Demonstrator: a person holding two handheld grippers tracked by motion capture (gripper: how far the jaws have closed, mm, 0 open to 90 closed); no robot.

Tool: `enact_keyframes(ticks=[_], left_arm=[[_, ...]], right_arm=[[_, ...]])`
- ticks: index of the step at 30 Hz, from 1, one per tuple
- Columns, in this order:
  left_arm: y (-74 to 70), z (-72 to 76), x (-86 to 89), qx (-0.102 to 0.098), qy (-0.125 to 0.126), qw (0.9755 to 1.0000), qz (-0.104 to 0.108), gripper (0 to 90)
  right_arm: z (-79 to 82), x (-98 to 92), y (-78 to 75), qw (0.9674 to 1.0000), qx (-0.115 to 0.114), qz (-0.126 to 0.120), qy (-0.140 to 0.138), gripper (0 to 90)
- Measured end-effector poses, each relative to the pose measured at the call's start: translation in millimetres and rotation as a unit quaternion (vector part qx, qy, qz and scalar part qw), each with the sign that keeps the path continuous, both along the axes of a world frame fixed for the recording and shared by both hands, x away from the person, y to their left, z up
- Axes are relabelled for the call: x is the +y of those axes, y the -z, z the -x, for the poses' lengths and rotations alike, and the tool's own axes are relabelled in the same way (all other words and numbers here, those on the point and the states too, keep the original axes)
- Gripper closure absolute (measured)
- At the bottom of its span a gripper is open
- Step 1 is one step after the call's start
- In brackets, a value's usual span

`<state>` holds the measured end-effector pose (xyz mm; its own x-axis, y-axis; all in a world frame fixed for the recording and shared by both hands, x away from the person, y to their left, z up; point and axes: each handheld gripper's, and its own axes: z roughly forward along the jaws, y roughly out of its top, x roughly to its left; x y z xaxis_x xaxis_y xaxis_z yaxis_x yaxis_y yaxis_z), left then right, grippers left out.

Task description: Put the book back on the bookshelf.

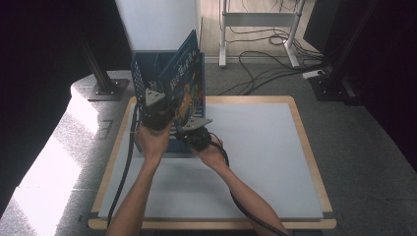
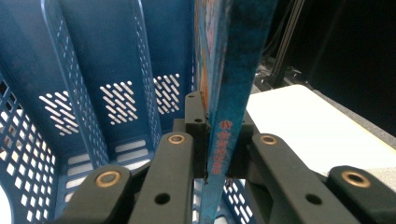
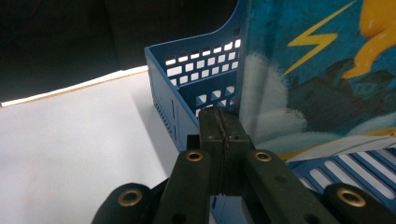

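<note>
Pinching book [image 2: 224,93] by its spine between left gripper [image 2: 219,140] jaws, upright over blue rack [image 2: 93,70]. Pressing right gripper [image 3: 225,135] jaws together, empty, rack just ahead.

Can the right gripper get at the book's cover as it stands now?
Probably yes. The right gripper, jaws shut and empty, sits just before the book cover with nothing between; the left gripper clamps its spine.
</note>
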<state>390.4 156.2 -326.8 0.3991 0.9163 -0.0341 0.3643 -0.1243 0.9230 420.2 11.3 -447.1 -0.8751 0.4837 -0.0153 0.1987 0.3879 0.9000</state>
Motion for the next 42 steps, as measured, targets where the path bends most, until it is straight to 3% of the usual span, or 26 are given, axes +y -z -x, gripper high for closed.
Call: enact_keyframes(ticks=[3,7,23,25,28,42], left_arm=[[2.2,-2.8,-1.9,0.004,-0.003,1.0,-0.004,83.1],[10.9,-8.4,-5.2,0.015,-0.007,0.9999,-0.003,83.1],[17.1,-5.0,-0.9,0.015,-0.007,0.9999,-0.001,83.2],[21.1,-6.2,-1.7,0.025,-0.007,0.9997,-0.002,83.2],[25.5,-7.7,-3.1,0.029,-0.005,0.9995,-0.005,83.2],[53.5,-19.7,-8.9,0.06,-0.002,0.998,-0.02,83.1]], right_arm=[[-1.7,-0.5,0.5,1.0,-0.003,0.005,0.005,88.8],[-7.2,-4.5,10.1,0.9999,0.012,0.004,0.011,88.8],[-7.8,-6.5,17.5,0.9992,0.038,-0.011,0.01,85.7],[-4.3,-3.2,17.5,0.9994,0.033,-0.01,-0.002,84.4],[-2.4,-0.5,15.8,0.9996,0.027,-0.005,0.005,84.1],[-2.7,-10.4,19.7,0.9989,0.043,-0.02,-0.003,79.0]])
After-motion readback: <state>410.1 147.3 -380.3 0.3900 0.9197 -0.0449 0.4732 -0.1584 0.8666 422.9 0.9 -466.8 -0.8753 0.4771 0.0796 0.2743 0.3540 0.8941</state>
